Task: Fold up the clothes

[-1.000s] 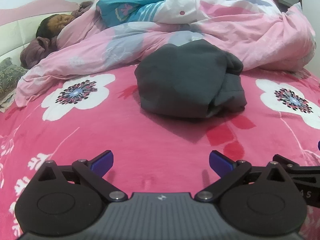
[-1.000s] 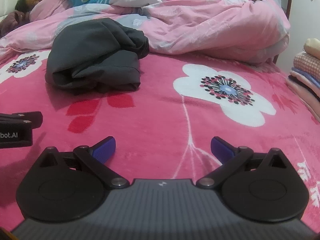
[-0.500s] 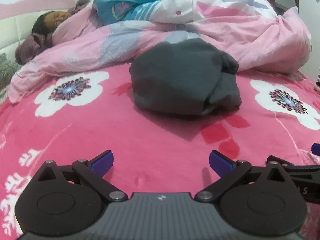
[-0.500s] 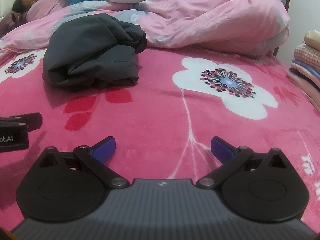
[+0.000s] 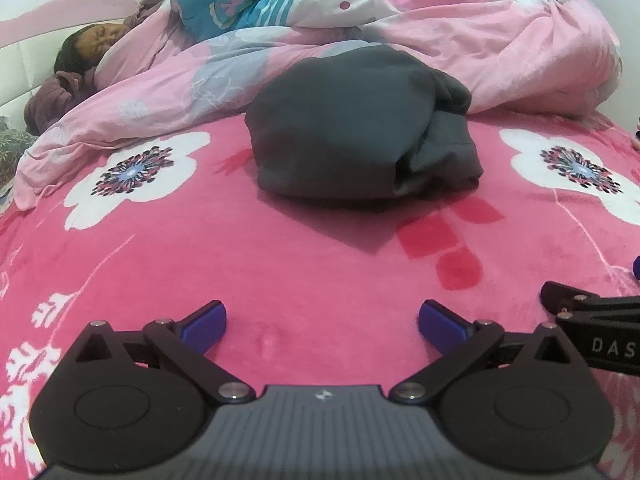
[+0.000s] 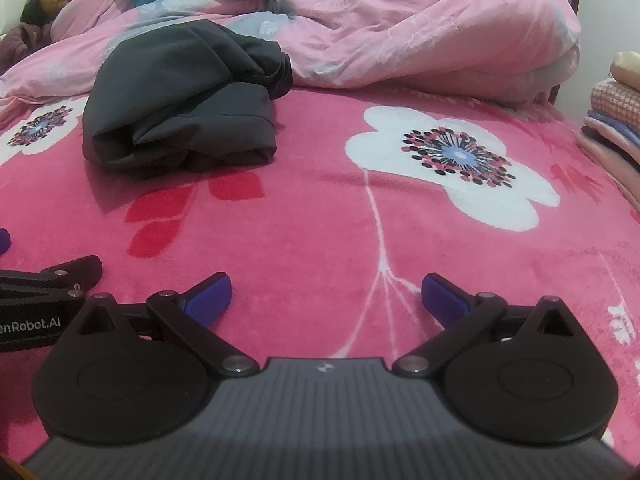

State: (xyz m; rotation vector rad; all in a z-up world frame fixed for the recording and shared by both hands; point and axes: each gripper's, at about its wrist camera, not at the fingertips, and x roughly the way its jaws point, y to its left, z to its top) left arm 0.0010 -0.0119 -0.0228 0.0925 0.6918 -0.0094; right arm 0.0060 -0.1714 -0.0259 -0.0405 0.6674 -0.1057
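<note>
The garment [image 5: 360,128] is a dark grey, matte bundle lying on the blanket [image 5: 280,264], folded into a thick, rounded heap rather than a flat stack. Its upper face is smooth and domed; along the right side, in the left wrist view, the layers show as loose rolls with a stitched hem, and a crumpled fold rises at the 1 o'clock corner. From the right wrist view the same garment [image 6: 180,96] sits at 10 o'clock, its open layered edge facing the camera, with a soft shadow on the blanket in front. The blanket is bright pink plush printed with big white flowers and red petal shapes. Behind the garment, touching its far edge, a pale pink quilt [image 5: 480,40] is heaped across the bed, with a teal cloth [image 5: 224,12] on top at 11 o'clock; a person's head [image 5: 88,48] rests at 10 o'clock, under the quilt. At 3 o'clock in the right wrist view stands a pile of folded textiles [image 6: 616,120]. The left gripper [image 5: 322,326] hovers low over the blanket, well short of the garment, fingers spread wide and holding nothing. The right gripper [image 6: 325,296] is likewise spread apart and empty, just beside the left one.
</note>
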